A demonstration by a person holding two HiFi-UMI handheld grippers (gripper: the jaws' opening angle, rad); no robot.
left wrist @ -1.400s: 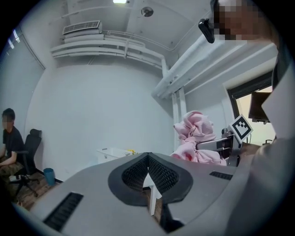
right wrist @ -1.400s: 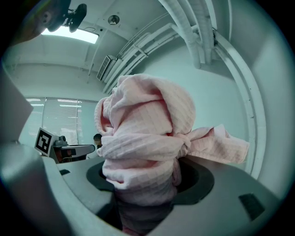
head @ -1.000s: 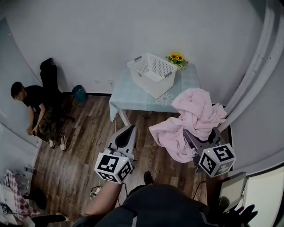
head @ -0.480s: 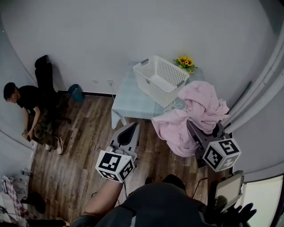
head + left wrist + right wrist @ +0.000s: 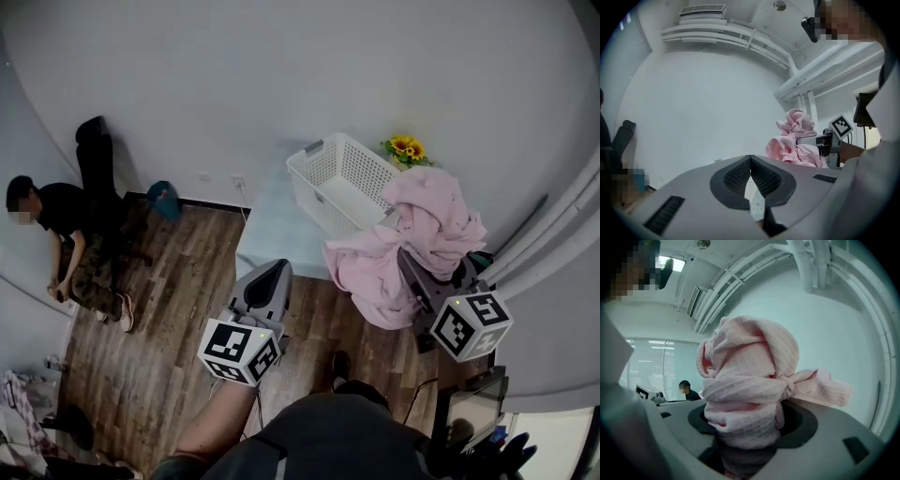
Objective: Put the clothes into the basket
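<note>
Sitting at the far left of the head view, a person [image 5: 67, 234] leans forward next to a black chair [image 5: 94, 155]. A small blue bin [image 5: 165, 198] stands by the wall just right of them. Wood flooring [image 5: 159, 337] fills the lower left of the frame.

Left of centre, the left gripper [image 5: 273, 270] points up the frame toward the near edge of a pale table [image 5: 272, 230]. In its own view the jaws meet at the tips, with nothing between them. Only a sliver of the patterned tablecloth shows through the gap lower down.

Right of centre, a white basket [image 5: 323, 197] stands on that table. A bunch of sunflowers [image 5: 409, 147] sits behind it at the upper right.

The pink garment [image 5: 417, 230] is bunched over the right gripper [image 5: 412, 267]. It is off the floor and outside the basket. In the head view it overlaps the basket's right near corner, but whether it touches cannot be told. A fold hangs down past the table edge. In the right gripper view the jaws are clamped on a thick wad of this cloth, which rises above them.

Pale curtains [image 5: 562, 225] run along the right edge of the head view.
</note>
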